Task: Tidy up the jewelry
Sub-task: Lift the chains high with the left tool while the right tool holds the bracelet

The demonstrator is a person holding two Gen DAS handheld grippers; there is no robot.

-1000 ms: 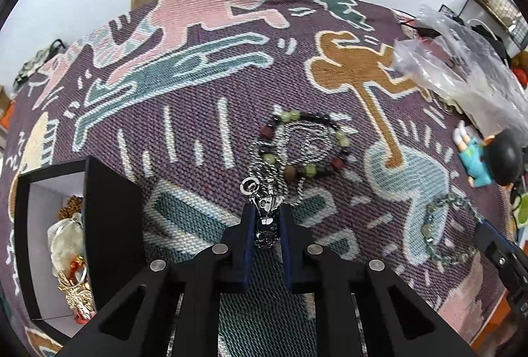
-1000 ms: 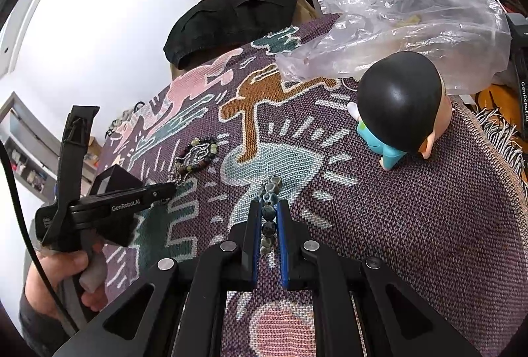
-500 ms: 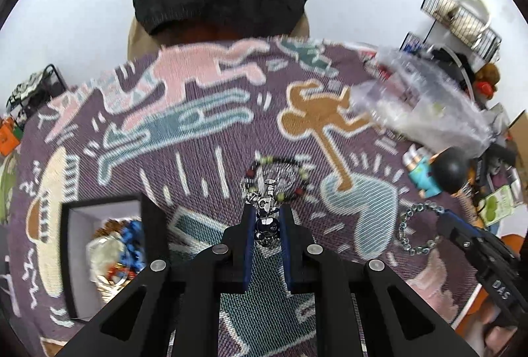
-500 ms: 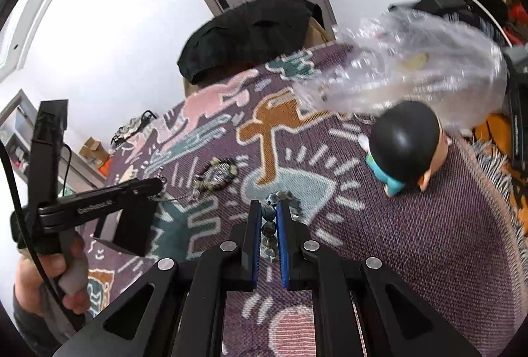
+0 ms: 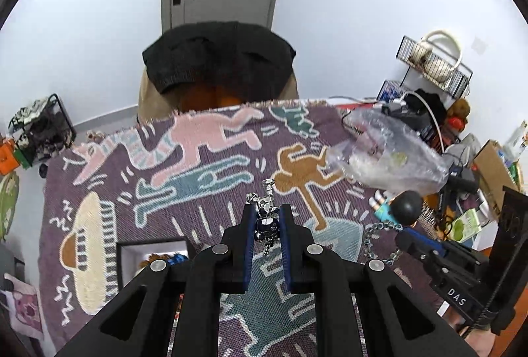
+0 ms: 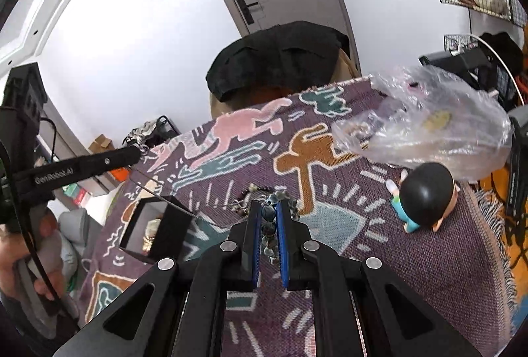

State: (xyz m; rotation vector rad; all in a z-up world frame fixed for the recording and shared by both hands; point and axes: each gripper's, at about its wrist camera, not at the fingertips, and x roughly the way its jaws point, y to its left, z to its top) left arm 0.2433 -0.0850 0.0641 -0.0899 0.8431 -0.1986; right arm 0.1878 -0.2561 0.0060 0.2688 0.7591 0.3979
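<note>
My left gripper (image 5: pixel 266 211) is shut on a silver chain necklace (image 5: pixel 265 208), its shiny charm sticking up between the blue pads. In the right wrist view the left gripper (image 6: pixel 136 153) is up at the left, and the thin chain (image 6: pixel 171 203) slants down from it to a dark beaded bracelet (image 6: pixel 252 192) on the patterned cloth (image 6: pixel 429 274). My right gripper (image 6: pixel 269 208) is shut on a grey-green beaded bracelet (image 6: pixel 269 226), held above the cloth. An open black jewelry box (image 6: pixel 155 225) with several pieces inside sits below the left gripper; my fingers hide part of the box (image 5: pixel 151 253).
A toy figure (image 6: pixel 425 195) with a black head stands on the cloth at the right. Behind it lies a crumpled clear plastic bag (image 6: pixel 429 125). A chair draped in black cloth (image 6: pixel 277 59) stands beyond the far edge. The cloth's fringed edge (image 6: pixel 491 215) runs along the right.
Both grippers have risen above the cloth with their jewelry. The silver chain has been drawn up off the cloth, away from the beaded bracelet. The box now sits lower and partly hidden in the left wrist view.
</note>
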